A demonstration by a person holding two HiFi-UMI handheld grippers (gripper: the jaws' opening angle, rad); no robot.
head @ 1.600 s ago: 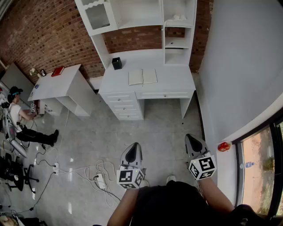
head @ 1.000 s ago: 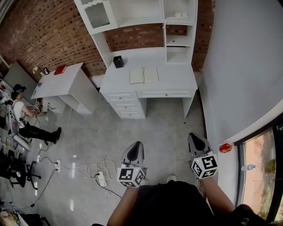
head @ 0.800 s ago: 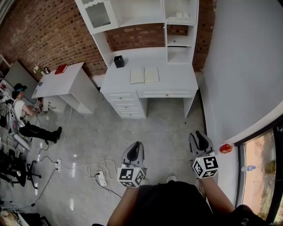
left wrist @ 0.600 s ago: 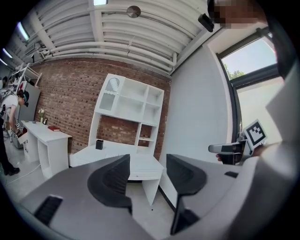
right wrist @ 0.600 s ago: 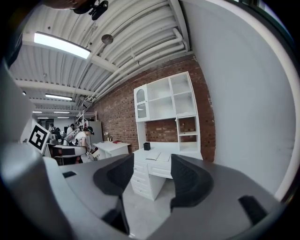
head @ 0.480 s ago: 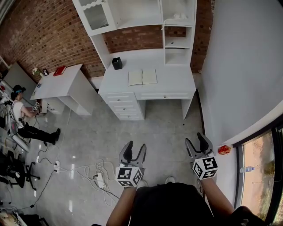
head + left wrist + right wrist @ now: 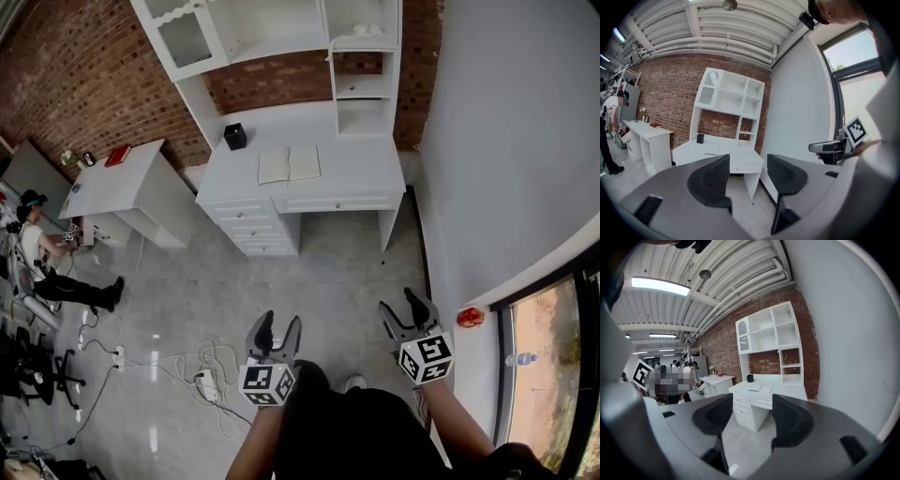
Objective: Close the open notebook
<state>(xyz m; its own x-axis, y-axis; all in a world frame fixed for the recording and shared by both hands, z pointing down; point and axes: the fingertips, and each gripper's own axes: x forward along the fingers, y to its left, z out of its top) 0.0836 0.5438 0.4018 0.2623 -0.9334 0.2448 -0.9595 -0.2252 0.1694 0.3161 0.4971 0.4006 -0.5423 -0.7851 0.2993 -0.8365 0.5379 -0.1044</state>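
The open notebook [image 7: 290,164] lies flat on the white desk [image 7: 366,169] against the brick wall, far ahead of both grippers. It shows small in the left gripper view [image 7: 712,150] and in the right gripper view [image 7: 761,387]. My left gripper [image 7: 278,330] hangs over the grey floor, open, with nothing between its jaws [image 7: 747,171]. My right gripper [image 7: 403,311] is beside it to the right, its jaws opening and empty [image 7: 752,416].
A black pen holder [image 7: 234,137] stands on the desk's back left. A hutch with shelves [image 7: 361,66] rises above the desk. A second white table [image 7: 122,183] stands left, near a seated person [image 7: 37,258]. Cables and a power strip [image 7: 202,384] lie on the floor.
Both grippers have gone from shut to open. Both have sunk a little lower in the head view.
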